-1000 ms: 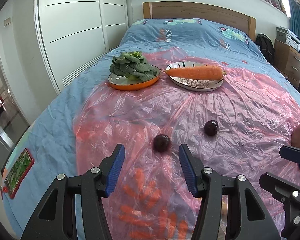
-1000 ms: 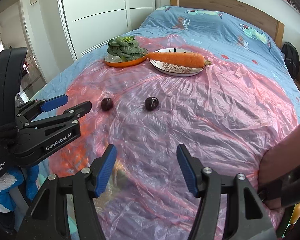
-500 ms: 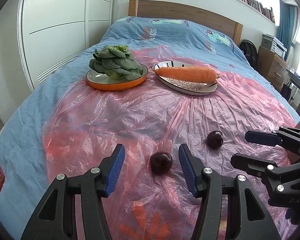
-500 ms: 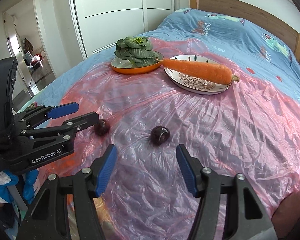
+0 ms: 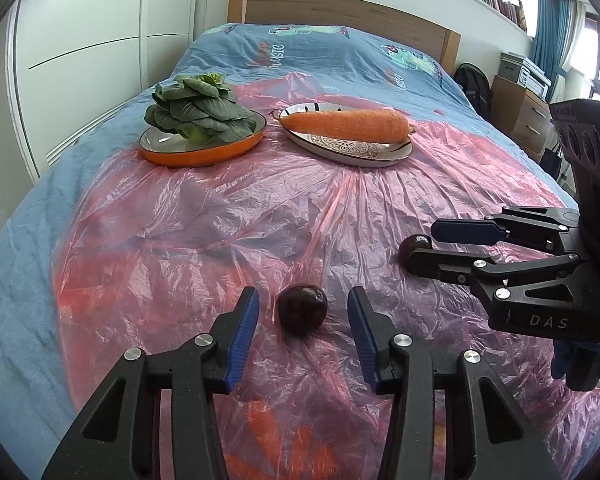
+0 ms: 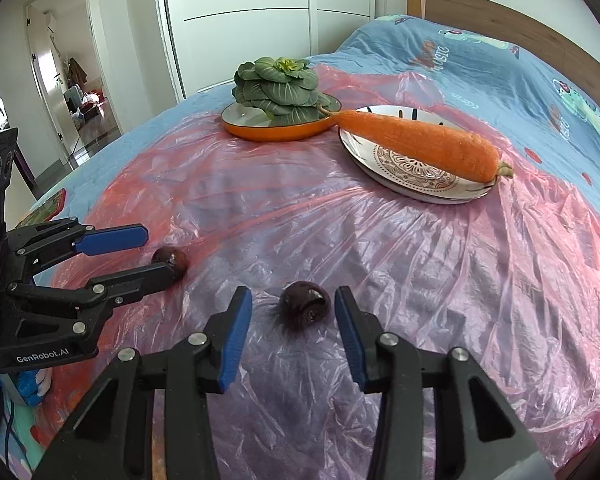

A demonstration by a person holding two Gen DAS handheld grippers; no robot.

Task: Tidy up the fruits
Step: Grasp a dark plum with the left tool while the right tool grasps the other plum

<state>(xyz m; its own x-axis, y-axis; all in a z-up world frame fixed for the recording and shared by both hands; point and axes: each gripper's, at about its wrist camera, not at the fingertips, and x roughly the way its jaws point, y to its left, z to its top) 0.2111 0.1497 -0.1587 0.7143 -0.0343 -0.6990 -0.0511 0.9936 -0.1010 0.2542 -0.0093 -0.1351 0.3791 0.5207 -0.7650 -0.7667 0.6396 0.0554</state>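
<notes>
Two dark purple plums lie on a pink plastic sheet. The left plum sits between the blue pads of my left gripper; its jaws are closing, with a gap still showing on both sides. The right plum sits between the pads of my right gripper, whose jaws are also closing without touching it. Each wrist view shows the other tool from the side: the right gripper around its plum, and the left gripper around its plum.
Farther back, an orange plate holds leafy greens, and a patterned plate holds a large carrot. The plastic sheet covers a blue bedspread. A wardrobe stands to the left, with drawers to the right.
Both grippers have come forward and down onto the plums, so each plum now lies between a pair of pads. Both pairs of jaws stand narrower than before.
</notes>
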